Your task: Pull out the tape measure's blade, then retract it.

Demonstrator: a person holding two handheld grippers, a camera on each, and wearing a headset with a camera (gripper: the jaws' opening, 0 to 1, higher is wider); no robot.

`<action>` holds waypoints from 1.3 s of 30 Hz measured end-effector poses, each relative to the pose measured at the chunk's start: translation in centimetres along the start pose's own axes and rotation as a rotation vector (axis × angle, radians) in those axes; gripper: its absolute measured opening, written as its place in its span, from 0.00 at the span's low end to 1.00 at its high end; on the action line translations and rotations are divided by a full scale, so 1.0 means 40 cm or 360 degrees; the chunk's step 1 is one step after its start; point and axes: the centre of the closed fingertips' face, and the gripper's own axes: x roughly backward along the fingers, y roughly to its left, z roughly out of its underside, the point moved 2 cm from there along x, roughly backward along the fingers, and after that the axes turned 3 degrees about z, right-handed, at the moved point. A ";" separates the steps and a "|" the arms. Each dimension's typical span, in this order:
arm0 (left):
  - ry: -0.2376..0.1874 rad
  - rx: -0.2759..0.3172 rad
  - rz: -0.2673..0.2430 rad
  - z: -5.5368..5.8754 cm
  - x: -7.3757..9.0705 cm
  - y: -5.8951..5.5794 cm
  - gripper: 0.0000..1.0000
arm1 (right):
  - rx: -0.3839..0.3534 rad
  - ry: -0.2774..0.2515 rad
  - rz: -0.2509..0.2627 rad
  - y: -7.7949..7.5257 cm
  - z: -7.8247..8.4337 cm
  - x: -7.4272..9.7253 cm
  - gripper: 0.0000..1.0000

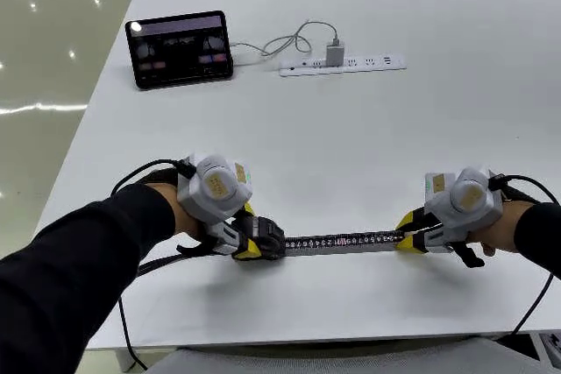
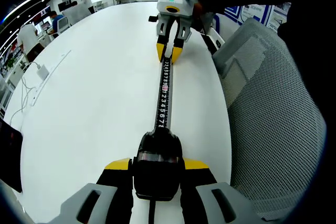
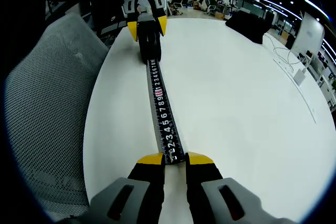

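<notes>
1. One tape measure (image 1: 266,238), with a black case, sits on the near part of the white worktop (image 1: 351,146). The left tool (image 1: 250,232) has its jaws closed onto the sides of the case.
2. One blade (image 1: 342,241) is out, stretched flat along the worktop from the case to the right tool (image 1: 406,234). That tool's jaws stand narrow and pinch the blade's end.
3. That makes two tools, facing each other and well apart, with the blade running between them.
4. The left gripper view looks down on the top of the case, and the digits run away toward the other tool's yellow tips. The right gripper view puts the lowest numbers right at its own tips, with a red mark partway along.
5. Both gripper views bring in one grey mesh chair (image 2: 273,108) against the worktop's edge.
6. The head view adds the far side: one dark tablet (image 1: 180,48) with its screen lit, one white power strip (image 1: 351,64), one plug (image 1: 335,52) seated in it, and one cable (image 1: 280,43) looping between tablet and plug.
</notes>
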 end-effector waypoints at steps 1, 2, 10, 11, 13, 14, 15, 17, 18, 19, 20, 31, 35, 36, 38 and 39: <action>-0.0001 0.0001 0.0000 0.000 0.000 0.000 0.30 | -0.0002 0.0003 0.0001 -0.001 0.002 0.002 0.10; -0.0001 0.0001 0.0000 0.000 0.000 0.000 0.30 | -0.0002 0.0004 0.0002 -0.001 0.003 0.004 0.10; -0.0002 0.0006 0.0000 -0.001 0.000 0.000 0.30 | 0.0000 0.0018 0.0011 -0.008 0.019 0.014 0.10; -0.0002 0.0006 0.0000 -0.001 0.000 0.000 0.30 | -0.0003 0.0020 0.0013 -0.009 0.021 0.015 0.10; -0.0002 0.0007 0.0000 0.000 0.000 0.000 0.30 | -0.0006 0.0021 0.0017 -0.012 0.024 0.017 0.10; -0.0002 0.0007 0.0000 0.000 0.000 0.000 0.30 | -0.0011 0.0021 0.0020 -0.014 0.027 0.019 0.10; -0.0002 0.0007 0.0000 0.000 0.000 0.000 0.30 | -0.0014 0.0022 0.0021 -0.014 0.028 0.020 0.10; -0.0001 0.0007 0.0000 -0.001 0.000 0.000 0.30 | -0.0014 0.0025 0.0024 -0.015 0.032 0.023 0.10; -0.0001 0.0007 0.0000 -0.001 0.000 0.000 0.30 | -0.0014 0.0028 0.0025 -0.015 0.035 0.024 0.10; -0.0001 0.0007 0.0000 -0.001 0.000 0.000 0.30 | -0.0016 0.0028 0.0024 -0.017 0.038 0.025 0.10; -0.0002 0.0007 0.0001 -0.001 0.000 0.000 0.30 | -0.0017 0.0031 0.0025 -0.019 0.042 0.027 0.10; -0.0001 0.0009 -0.0001 0.000 0.001 0.000 0.30 | -0.0042 0.0030 0.0040 -0.025 0.051 0.034 0.10; -0.0001 0.0009 -0.0001 -0.001 0.001 0.001 0.30 | -0.0051 0.0038 0.0038 -0.025 0.060 0.042 0.10; -0.0001 0.0010 -0.0001 -0.001 0.000 0.001 0.30 | -0.0056 0.0040 0.0036 -0.025 0.062 0.044 0.10; 0.0000 0.0010 -0.0002 -0.001 0.000 0.001 0.30 | -0.0063 0.0037 0.0039 -0.025 0.064 0.047 0.10; 0.0000 0.0010 -0.0002 -0.001 0.000 0.001 0.30 | -0.0065 0.0036 0.0039 -0.024 0.064 0.047 0.10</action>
